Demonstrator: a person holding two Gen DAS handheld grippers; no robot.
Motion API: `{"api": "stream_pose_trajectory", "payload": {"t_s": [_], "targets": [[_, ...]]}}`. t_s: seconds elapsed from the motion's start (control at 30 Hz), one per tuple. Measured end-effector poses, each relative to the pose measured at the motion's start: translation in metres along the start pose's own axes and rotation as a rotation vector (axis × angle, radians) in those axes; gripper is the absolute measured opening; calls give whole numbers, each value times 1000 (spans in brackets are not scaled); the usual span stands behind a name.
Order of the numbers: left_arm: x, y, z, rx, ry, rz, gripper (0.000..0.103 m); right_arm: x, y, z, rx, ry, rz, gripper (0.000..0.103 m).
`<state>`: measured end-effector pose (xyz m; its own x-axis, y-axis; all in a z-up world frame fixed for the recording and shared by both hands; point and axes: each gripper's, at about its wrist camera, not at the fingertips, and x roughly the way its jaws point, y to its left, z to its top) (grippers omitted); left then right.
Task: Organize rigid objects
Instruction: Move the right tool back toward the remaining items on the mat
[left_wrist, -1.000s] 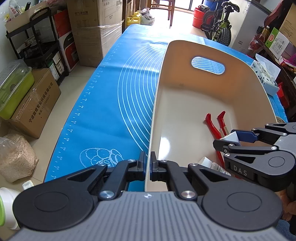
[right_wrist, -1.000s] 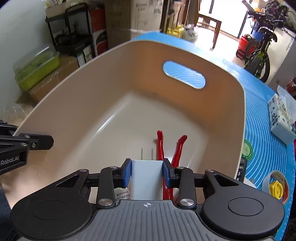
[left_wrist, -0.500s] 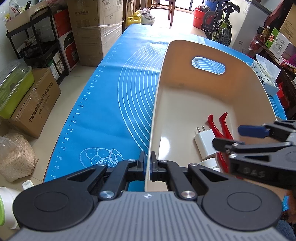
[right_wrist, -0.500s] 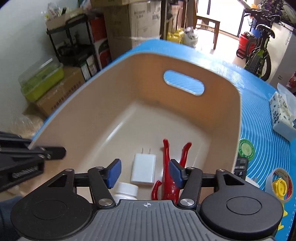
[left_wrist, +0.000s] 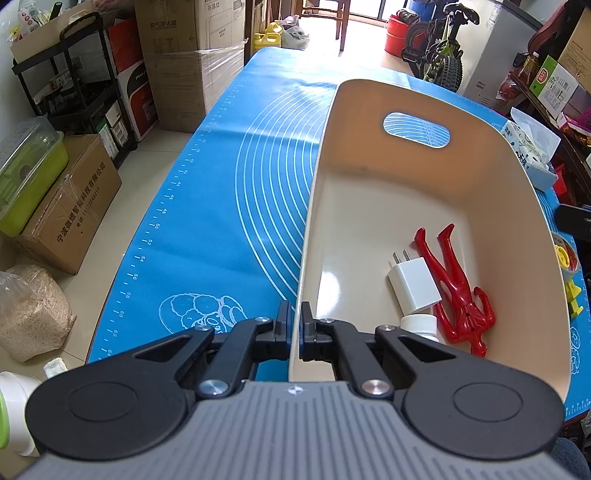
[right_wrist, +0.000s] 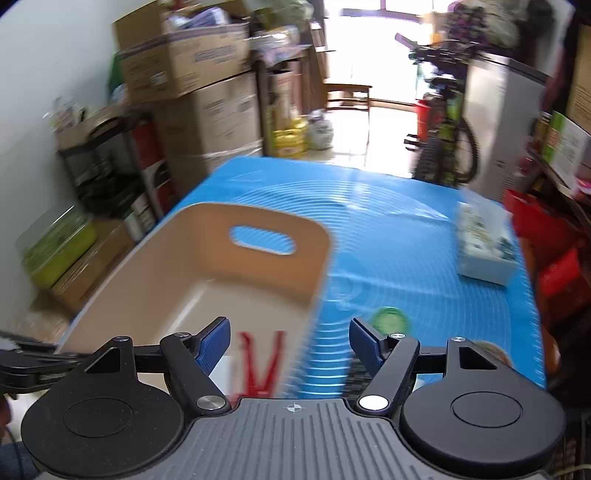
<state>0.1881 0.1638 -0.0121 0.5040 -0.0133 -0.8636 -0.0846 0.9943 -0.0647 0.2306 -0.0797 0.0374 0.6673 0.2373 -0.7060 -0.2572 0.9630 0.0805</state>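
A beige bin (left_wrist: 509, 206) stands on the blue mat (left_wrist: 221, 206). My left gripper (left_wrist: 294, 325) is shut on the bin's near left wall. Inside the bin lie a white charger plug (left_wrist: 413, 284), a red toy figure (left_wrist: 458, 288) and a white bottle cap (left_wrist: 419, 325). My right gripper (right_wrist: 290, 343) is open wide and empty, raised above the bin's right rim. The right wrist view is blurred; it shows the bin (right_wrist: 221, 269) and the red figure (right_wrist: 262, 365).
On the mat right of the bin lie a green round item (right_wrist: 389, 319), a tissue pack (right_wrist: 484, 243), a dark remote-like object (right_wrist: 356, 373) and a yellow toy (left_wrist: 563, 258). Cardboard boxes (left_wrist: 70, 206), a rack and a bicycle (left_wrist: 439, 55) surround the table.
My right gripper released the white charger into the bin, opened wide, then lifted up and to the right out of the bin. My left gripper kept its hold on the bin wall.
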Motion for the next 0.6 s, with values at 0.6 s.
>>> {"api": "stream_pose_trajectory", "payload": {"t_s": [0.6], "targets": [[0,0,0,0,0,1,5,53,-61,-59,148,201,-71,71]]}}
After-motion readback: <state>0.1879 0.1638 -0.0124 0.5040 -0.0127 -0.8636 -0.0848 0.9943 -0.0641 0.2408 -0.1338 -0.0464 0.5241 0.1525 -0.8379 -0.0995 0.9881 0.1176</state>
